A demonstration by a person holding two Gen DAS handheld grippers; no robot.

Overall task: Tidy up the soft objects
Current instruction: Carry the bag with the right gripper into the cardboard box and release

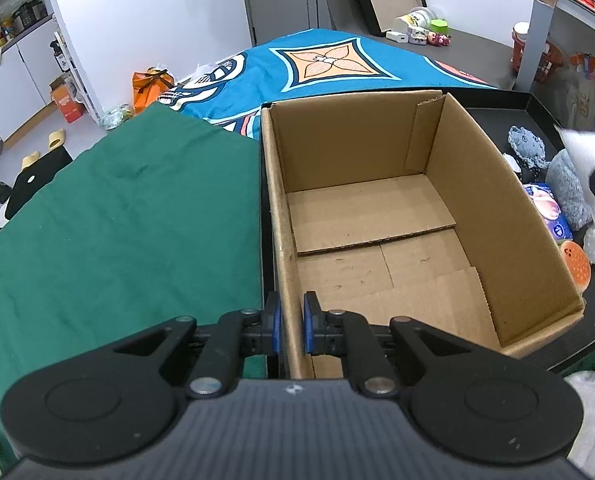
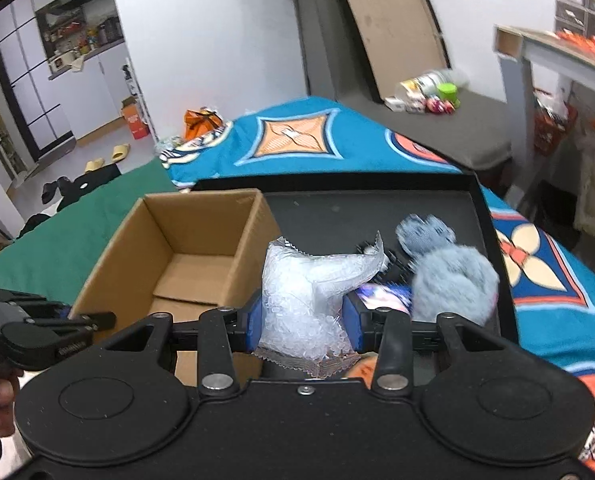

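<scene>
Right gripper (image 2: 303,316) is pinching the bubble-wrap pouch (image 2: 297,300) beside the cardboard box (image 2: 185,248), left gripper (image 1: 292,324) is clamping its wall; the slippery pouch could be slipping free.

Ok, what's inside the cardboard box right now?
Nothing soft yet: the box shows only its bare floor and loose bottom flaps. The near corner is hidden behind the left gripper, whose fingers are shut on the box's wall.
</scene>
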